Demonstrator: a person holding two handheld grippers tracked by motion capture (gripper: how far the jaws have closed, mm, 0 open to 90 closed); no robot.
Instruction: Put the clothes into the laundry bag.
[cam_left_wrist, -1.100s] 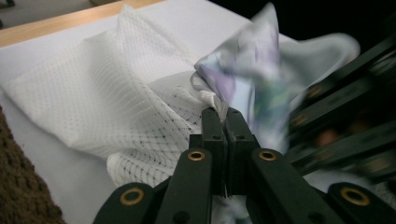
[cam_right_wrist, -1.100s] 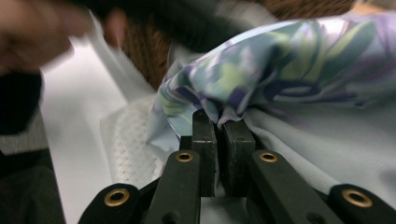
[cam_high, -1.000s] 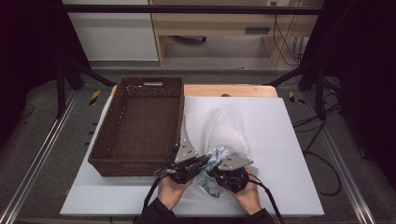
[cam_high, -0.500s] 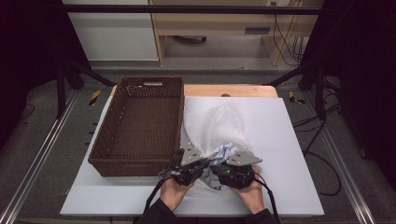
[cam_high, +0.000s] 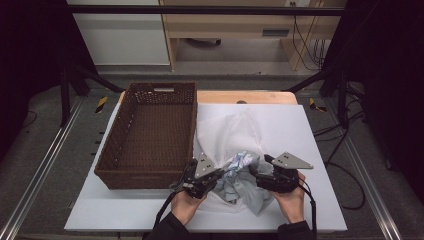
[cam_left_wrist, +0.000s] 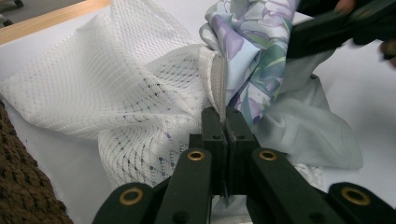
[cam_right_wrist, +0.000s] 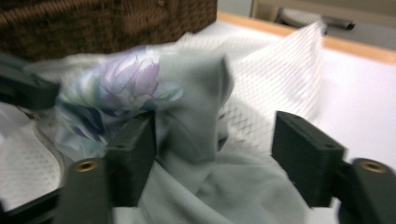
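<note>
A white mesh bag (cam_high: 235, 131) lies on the white table beside a brown wicker basket (cam_high: 145, 172). A grey and floral cloth (cam_high: 241, 181) bulges out of the bag's near end. My left gripper (cam_high: 216, 175) is shut on the bag's hemmed edge (cam_left_wrist: 217, 79), with the floral cloth (cam_left_wrist: 254, 51) just beyond it. My right gripper (cam_high: 257, 172) is open, its jaws having just been opening. In the right gripper view a grey fold of the cloth (cam_right_wrist: 191, 116) stands loose between the jaws of that gripper (cam_right_wrist: 215, 135), clear of the right one.
The basket (cam_right_wrist: 93, 23) stands empty at the left, its near wall close to my left hand. The bag's far part (cam_right_wrist: 285, 65) spreads toward the table's wooden back edge (cam_high: 250, 96). Bare white table (cam_high: 310, 130) lies to the right.
My right gripper has slid to the right, away from the left one, and its jaws have parted and let go of the cloth. The left gripper has stayed put on the bag.
</note>
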